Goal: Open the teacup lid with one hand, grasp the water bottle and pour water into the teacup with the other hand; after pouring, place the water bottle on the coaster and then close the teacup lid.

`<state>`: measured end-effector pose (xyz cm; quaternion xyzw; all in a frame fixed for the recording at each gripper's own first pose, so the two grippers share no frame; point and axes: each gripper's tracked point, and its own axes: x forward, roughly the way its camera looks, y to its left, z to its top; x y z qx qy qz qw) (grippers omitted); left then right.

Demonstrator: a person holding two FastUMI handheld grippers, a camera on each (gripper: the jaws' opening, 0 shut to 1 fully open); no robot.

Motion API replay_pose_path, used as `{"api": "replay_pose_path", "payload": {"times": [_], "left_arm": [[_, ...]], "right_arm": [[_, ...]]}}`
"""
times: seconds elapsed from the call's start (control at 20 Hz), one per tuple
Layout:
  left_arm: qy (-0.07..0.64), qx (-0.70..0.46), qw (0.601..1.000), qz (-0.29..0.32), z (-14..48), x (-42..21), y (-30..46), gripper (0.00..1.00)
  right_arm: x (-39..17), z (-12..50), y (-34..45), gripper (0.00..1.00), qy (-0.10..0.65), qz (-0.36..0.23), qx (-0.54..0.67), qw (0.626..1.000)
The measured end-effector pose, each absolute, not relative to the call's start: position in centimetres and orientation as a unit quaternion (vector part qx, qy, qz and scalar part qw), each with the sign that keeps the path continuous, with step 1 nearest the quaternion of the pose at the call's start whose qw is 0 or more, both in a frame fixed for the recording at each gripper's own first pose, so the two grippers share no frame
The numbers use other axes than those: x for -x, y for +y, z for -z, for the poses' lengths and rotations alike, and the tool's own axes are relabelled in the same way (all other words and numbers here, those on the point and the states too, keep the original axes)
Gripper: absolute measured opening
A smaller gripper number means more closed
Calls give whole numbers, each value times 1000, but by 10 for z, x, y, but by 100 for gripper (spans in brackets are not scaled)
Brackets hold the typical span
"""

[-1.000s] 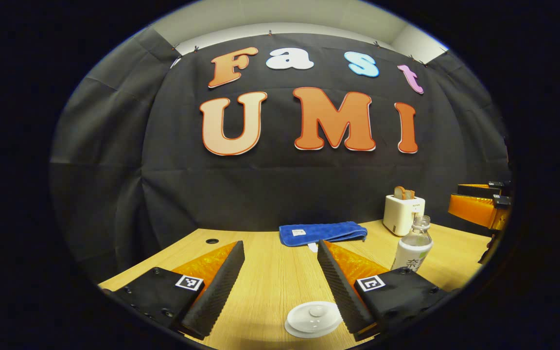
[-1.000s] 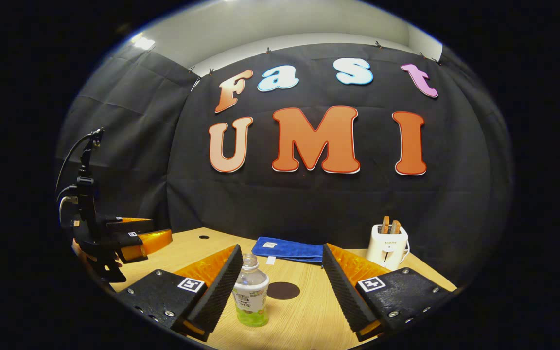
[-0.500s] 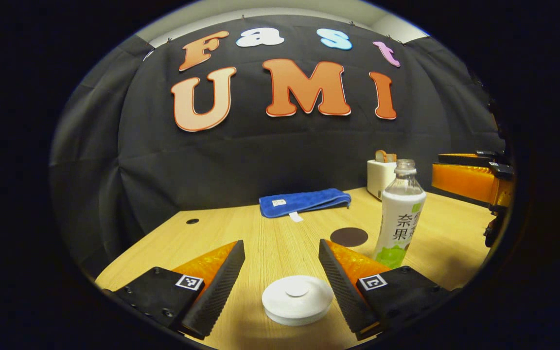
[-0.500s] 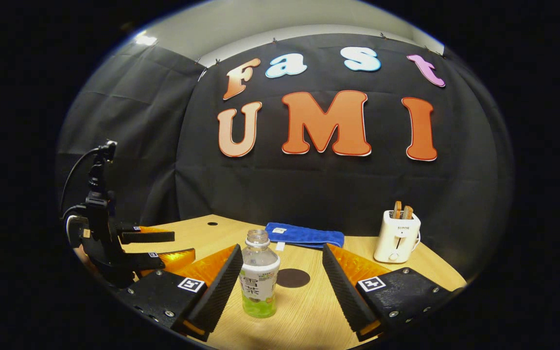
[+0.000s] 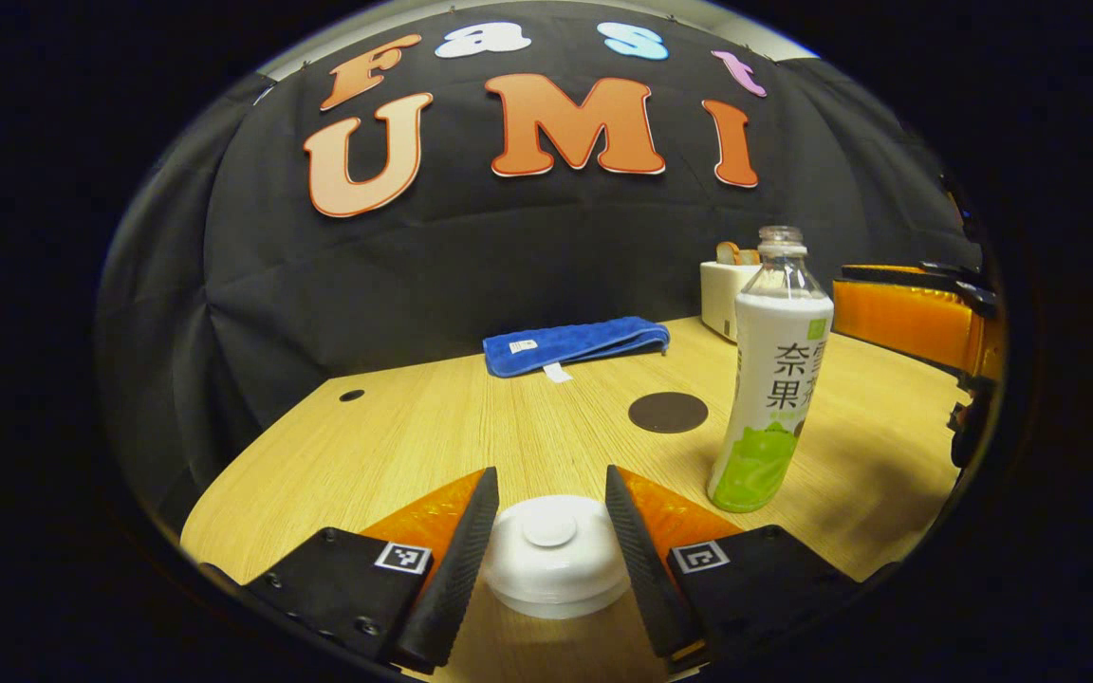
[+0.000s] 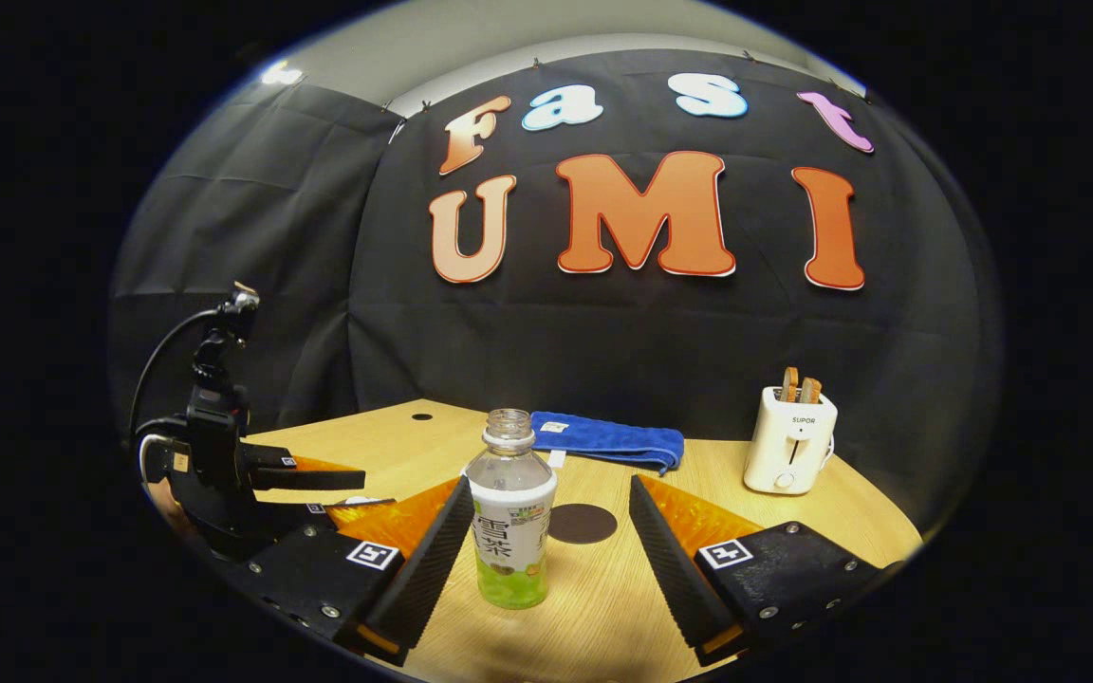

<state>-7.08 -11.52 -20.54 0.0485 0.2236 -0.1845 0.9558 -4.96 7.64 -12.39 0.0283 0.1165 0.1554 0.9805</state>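
While my left gripper [image 5: 546, 512] brackets the white teacup lid [image 5: 554, 562], I can't tell if its fingers touch it. The uncapped water bottle [image 6: 510, 524] stands upright on the wooden table [image 5: 414, 436], between my right gripper's [image 6: 546, 541] wide-apart fingers, nearer the left one. The dark round coaster [image 6: 583, 523] lies behind it, the blue towel [image 6: 608, 440] farther back.

White round teacup lid [image 5: 554, 555], small knob on top, sits closed on the teacup. To its right the water bottle [image 5: 768, 379] stands upright and uncapped on the desk [image 5: 414, 436], white label, green base. A dark round coaster [image 5: 668, 412] lies flat and bare behind them, apart from both
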Motion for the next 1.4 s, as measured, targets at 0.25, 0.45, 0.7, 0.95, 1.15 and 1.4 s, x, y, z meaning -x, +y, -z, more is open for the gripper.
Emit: {"api": "replay_pose_path", "payload": {"times": [0.25,0.45,0.7,0.95,1.15,1.4], "left_arm": [[235,-52,954,181,210,69,-116,49],[233,-46,956,172,210,66,-115,42],[227,-44,956,178,210,67,-117,33],[204,-36,964,167,196,60,-111,33],[192,-19,969,154,185,53,-101,29],[179,-21,975,130,175,44,-80,32]], "right_arm": [[48,131,73,99,124,-152,-29,980],[47,132,71,99,125,-149,-29,980],[48,137,76,99,130,-155,-24,979],[48,148,89,99,143,-170,-10,975],[48,165,102,99,161,-183,-3,970],[44,186,115,99,183,-191,7,964]]}}
